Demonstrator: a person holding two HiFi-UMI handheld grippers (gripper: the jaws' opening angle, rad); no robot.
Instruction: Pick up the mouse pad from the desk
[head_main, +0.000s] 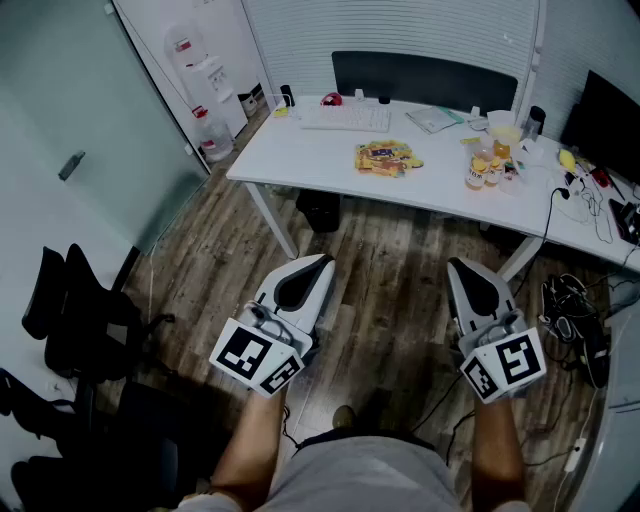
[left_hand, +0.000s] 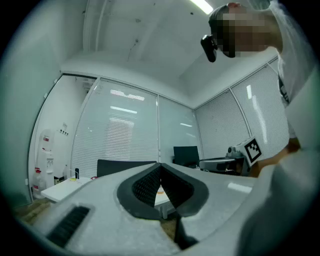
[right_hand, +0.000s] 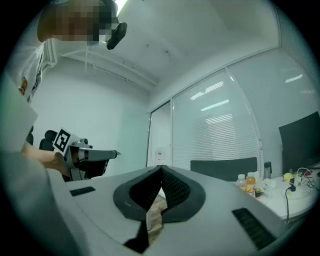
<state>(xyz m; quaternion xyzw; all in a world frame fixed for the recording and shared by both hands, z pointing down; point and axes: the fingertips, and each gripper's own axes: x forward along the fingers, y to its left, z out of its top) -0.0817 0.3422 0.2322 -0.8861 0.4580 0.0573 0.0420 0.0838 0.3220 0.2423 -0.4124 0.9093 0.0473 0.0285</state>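
Mouse pad (head_main: 388, 158), apparently the yellow patterned flat piece, lies mid-desk (head_main: 300, 150), well apart from the left gripper (head_main: 322, 262) and right gripper (head_main: 452, 263), both closed and empty over the floor, so reach and pickup remain.

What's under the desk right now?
A dark box stands on the floor under the desk, near its white leg. Farther back is hidden by the desk itself.

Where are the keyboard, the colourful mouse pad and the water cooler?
keyboard (head_main: 345, 118): head view, middle of its keys.
mouse pad (head_main: 388, 158): head view, centre of its printed top.
water cooler (head_main: 213, 82): head view, its white front.
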